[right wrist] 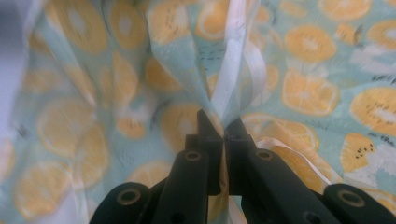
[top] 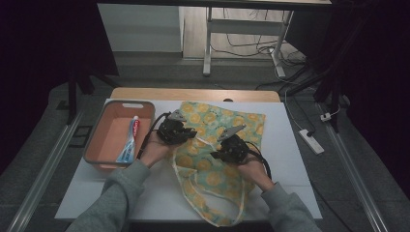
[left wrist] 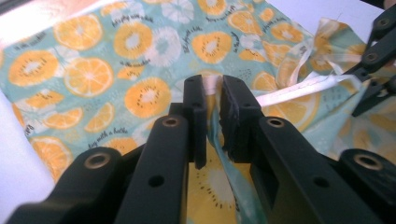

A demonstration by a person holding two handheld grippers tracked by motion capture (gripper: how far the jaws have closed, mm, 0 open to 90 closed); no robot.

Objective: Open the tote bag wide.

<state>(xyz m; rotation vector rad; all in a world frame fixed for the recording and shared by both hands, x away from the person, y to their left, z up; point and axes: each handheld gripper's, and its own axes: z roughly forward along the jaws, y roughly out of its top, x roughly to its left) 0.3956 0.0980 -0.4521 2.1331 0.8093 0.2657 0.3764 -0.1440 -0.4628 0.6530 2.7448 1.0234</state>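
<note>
Bag: my fruit-print cloth bag (top: 212, 145) lies flat on the white table (top: 290, 159), spread from the far centre toward the near edge, with its white drawstring (top: 212, 193) looping out on the near side.

Left gripper: I have my left gripper (top: 183, 131) over the bag's left part, just right of the bin. In the left gripper view the gripper (left wrist: 213, 100) has a fold of the cloth and the drawstring (left wrist: 299, 88) standing up between its jaws, which sit close together on it; I read it as pinching the bag.

Right gripper: my right gripper (top: 226, 147) sits on the bag's middle, right of and nearer than the left one. In the right gripper view the gripper (right wrist: 223, 126) is clenched on a gathered ridge of cloth and the drawstring (right wrist: 233, 56), which rises from the jaw tips. That view is a little blurred.

Grippers together: I see them near each other but apart, with cloth bunched between.

Bin: an orange bin (top: 96, 145) stands at the table's left, touching no part of the bag that I can make out.

Toothpaste: a tube (top: 129, 140) lies inside the bin, along its right wall.
</note>
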